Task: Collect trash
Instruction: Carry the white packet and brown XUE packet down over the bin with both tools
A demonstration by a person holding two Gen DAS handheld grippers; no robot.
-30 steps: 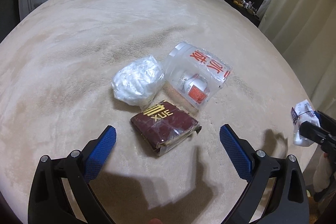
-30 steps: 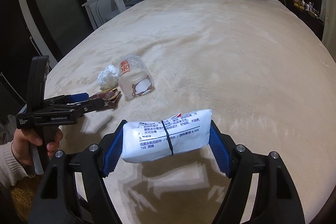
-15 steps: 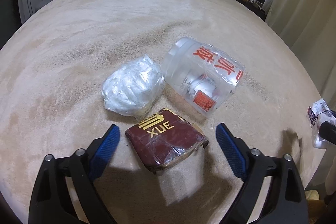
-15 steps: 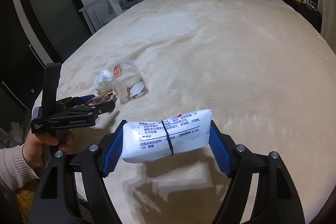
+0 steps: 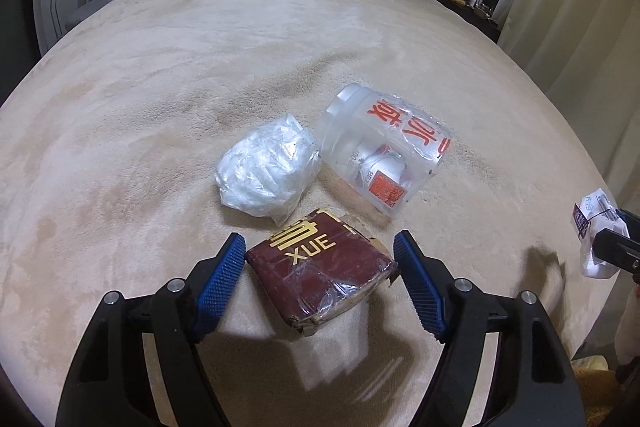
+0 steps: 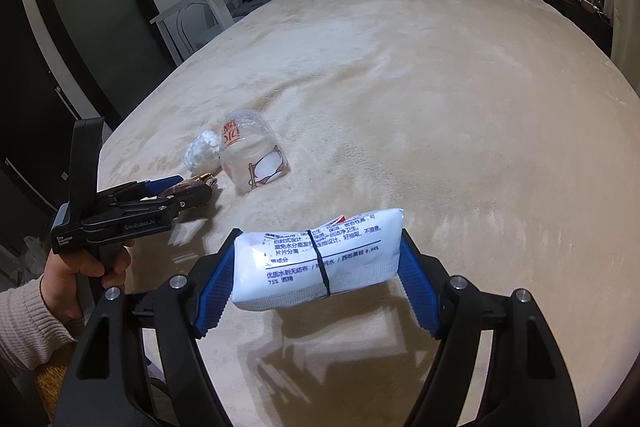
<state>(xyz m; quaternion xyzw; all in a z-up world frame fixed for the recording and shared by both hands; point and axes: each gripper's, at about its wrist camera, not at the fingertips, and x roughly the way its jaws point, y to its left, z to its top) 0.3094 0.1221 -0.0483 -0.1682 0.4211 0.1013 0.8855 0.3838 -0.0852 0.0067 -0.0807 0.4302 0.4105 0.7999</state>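
Beige plush bed (image 5: 160,87): left gripper (image 5: 320,259) jaws had just been closing around dark-red film-wrapped packet (image 5: 320,267), not yet clamped; right gripper (image 6: 316,267) clenched white wipes pack (image 6: 320,259). Next: finish squeeze, lift.

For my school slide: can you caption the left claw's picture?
Left claw closing around the red packet on the bed.

The left gripper (image 5: 320,259), low in its frame, has just been closing around a maroon packet (image 5: 320,267); the right gripper (image 6: 316,267) clamps a white pack (image 6: 316,259).
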